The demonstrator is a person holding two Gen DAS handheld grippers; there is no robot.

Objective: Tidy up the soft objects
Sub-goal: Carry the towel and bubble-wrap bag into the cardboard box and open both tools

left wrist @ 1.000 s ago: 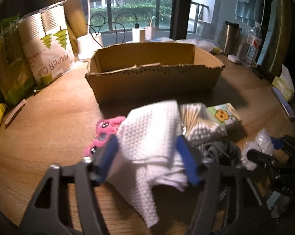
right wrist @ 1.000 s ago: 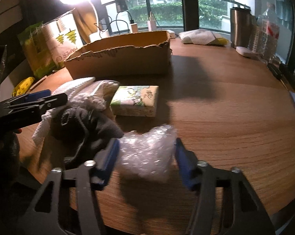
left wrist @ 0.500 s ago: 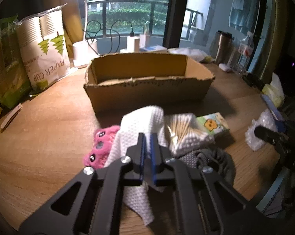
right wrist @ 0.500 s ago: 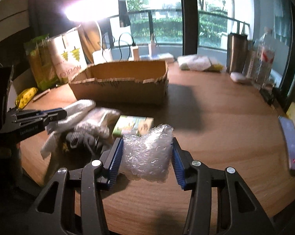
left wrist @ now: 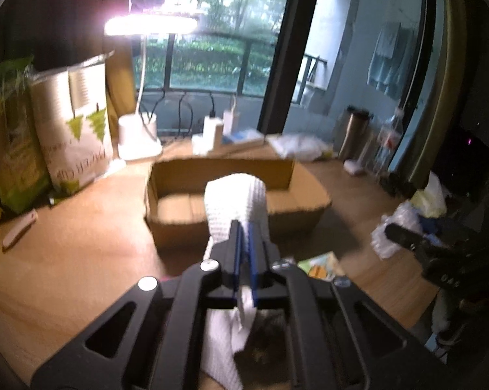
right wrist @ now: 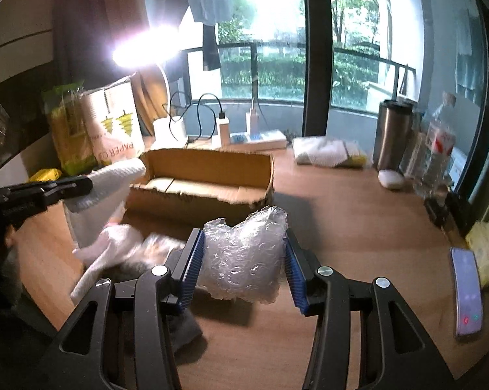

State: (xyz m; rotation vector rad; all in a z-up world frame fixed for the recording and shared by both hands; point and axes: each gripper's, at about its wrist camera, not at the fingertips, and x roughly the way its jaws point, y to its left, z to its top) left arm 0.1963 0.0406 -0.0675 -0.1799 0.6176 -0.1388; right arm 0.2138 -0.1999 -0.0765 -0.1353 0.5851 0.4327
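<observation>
My left gripper [left wrist: 243, 227] is shut on a white waffle-weave cloth [left wrist: 234, 203] and holds it lifted above the table, in front of the open cardboard box [left wrist: 179, 227]. The cloth hangs down below the jaws. In the right wrist view the left gripper [right wrist: 85, 184] and the cloth [right wrist: 105, 195] show at the left, next to the box [right wrist: 208, 178]. My right gripper [right wrist: 243, 237] is shut on a wad of clear bubble wrap [right wrist: 244, 256], lifted above the table before the box. The box looks empty inside.
A dark grey fabric item [right wrist: 182, 328], a cotton-swab pack [right wrist: 160, 247] and a small tissue pack [left wrist: 322, 265] lie on the wooden table. A paper-cup bag [left wrist: 72, 136], lamp [left wrist: 137, 143], steel tumbler [right wrist: 392, 136], bottle [right wrist: 436, 149] and phone [right wrist: 468, 292] stand around.
My left gripper closed on the white cloth and lifted it up toward the box. My right gripper closed on the bubble wrap and raised it off the table.
</observation>
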